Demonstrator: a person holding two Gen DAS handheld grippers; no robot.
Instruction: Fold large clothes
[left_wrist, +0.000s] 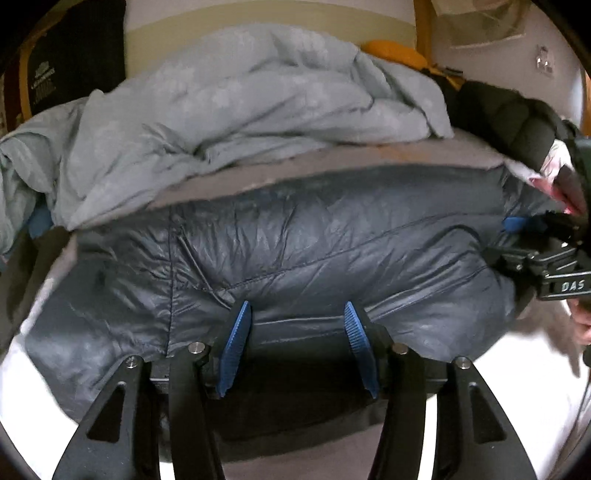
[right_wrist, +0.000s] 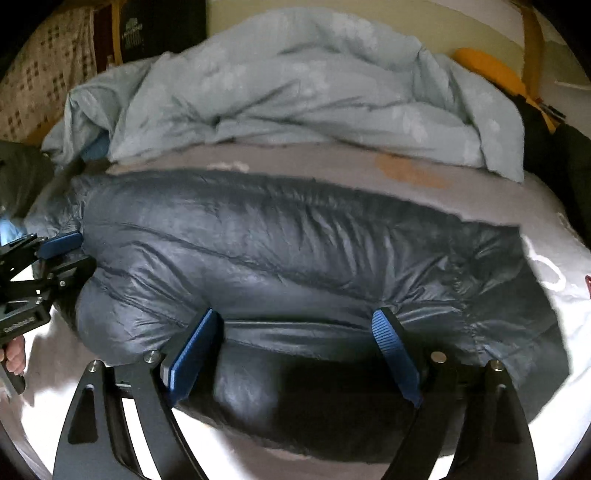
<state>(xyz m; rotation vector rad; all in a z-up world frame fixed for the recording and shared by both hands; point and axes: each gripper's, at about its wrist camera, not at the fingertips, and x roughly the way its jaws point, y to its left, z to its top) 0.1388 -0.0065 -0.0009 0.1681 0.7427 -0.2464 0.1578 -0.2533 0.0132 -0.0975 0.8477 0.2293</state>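
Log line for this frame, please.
scene: dark puffer jacket on bed, pale duvet behind | left gripper: open over jacket edge | right gripper: open

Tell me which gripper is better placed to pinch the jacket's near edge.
Probably right: the right gripper has jaws wide around a bulge of the jacket; the left gripper has a narrower gap.

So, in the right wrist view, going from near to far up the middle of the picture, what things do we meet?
Right claw with open blue fingers → dark puffer jacket → bare grey sheet → crumpled pale blue duvet → pale wall.
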